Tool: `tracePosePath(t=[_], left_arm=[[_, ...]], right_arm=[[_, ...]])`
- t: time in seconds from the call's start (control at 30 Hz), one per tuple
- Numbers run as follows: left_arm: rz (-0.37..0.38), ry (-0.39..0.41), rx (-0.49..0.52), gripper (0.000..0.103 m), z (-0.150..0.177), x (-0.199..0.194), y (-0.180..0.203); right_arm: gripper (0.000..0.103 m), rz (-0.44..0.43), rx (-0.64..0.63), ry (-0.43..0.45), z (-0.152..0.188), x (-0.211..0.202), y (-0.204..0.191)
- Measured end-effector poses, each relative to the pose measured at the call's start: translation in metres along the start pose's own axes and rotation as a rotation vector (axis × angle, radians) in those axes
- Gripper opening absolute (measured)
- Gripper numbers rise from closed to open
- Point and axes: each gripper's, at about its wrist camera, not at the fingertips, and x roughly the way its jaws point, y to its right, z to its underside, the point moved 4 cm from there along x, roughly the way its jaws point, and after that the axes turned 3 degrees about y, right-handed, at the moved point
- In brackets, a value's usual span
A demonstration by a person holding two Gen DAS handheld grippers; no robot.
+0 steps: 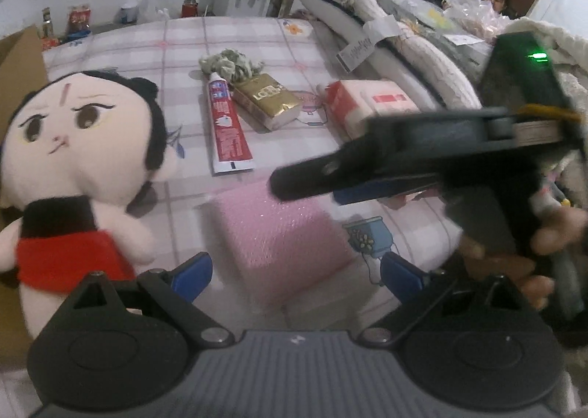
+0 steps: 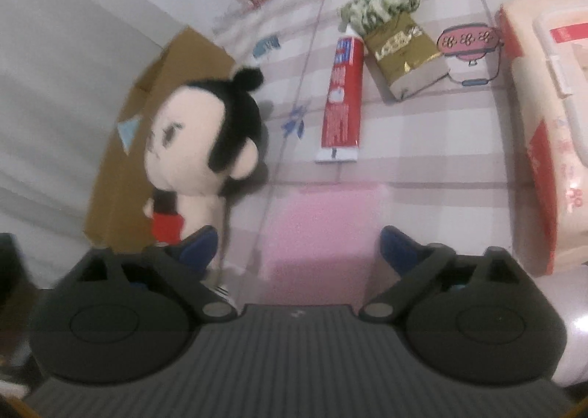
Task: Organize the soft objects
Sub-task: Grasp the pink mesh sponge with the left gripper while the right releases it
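The doll (image 1: 77, 164) stands up against a brown box (image 2: 121, 146) at the left side of the bed (image 1: 257, 39). It looks like it has been put where it belongs, but that is only a guess. The other things lie out on the checked sheet. A pink sponge (image 1: 279, 238) sits close in front of both grippers. Past it lie a red tube (image 1: 226, 124), a gold pack (image 1: 266, 100) and a green scrunchie (image 1: 231, 63), all close together, the scrunchie touching the tops of the other two. A big pack of wipes (image 2: 544, 131) lies to the right, apart from them. The left gripper (image 1: 296, 276) is wide open and holds nothing; the sponge is just ahead of its blue tips. The right gripper (image 2: 297, 247) is wide open too, with nothing between its tips, and the sponge lies right in front of it. In the left view the right gripper reaches across from the right, a hand (image 1: 551, 256) on its handle. So the job looks barely begun. The sponge looks like the next thing to pick up, and the scrunchie and the soft packs still wait.
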Motion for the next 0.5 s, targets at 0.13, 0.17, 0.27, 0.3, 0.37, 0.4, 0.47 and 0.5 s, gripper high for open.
tracePosePath(t=[0.13,0.17,0.27,0.3,0.37,0.4,0.47,0.5], left_arm=[[-0.015,-0.025,0.0,0.099,-0.007,0.021,0.001],[-0.027,-0.032,-0.002,0.099,-0.008,0.026,0.0],[-0.059,-0.056,-0.004,0.099,-0.013,0.043,0.001],[-0.072,-0.065,-0.011,0.099,-0.014,0.049,0.001],[-0.092,-0.087,-0.034,0.099,-0.018,0.061,0.0],[-0.097,-0.095,-0.046,0.1,-0.02,0.067,0.001],[-0.105,-0.101,-0.053,0.101,-0.022,0.075,0.003],[-0.114,-0.101,-0.05,0.101,-0.023,0.079,0.005]], right_arm=[[0.099,-0.018,0.04,0.065,-0.007,-0.023,0.011],[0.099,-0.017,0.045,0.081,-0.009,-0.029,0.013],[0.099,-0.006,0.036,0.132,-0.016,-0.044,0.018],[0.099,0.005,0.021,0.148,-0.02,-0.049,0.019],[0.099,0.029,-0.009,0.172,-0.026,-0.057,0.018],[0.099,0.037,-0.024,0.182,-0.03,-0.06,0.018],[0.099,0.047,-0.046,0.194,-0.038,-0.063,0.017],[0.099,0.051,-0.053,0.198,-0.041,-0.064,0.018]])
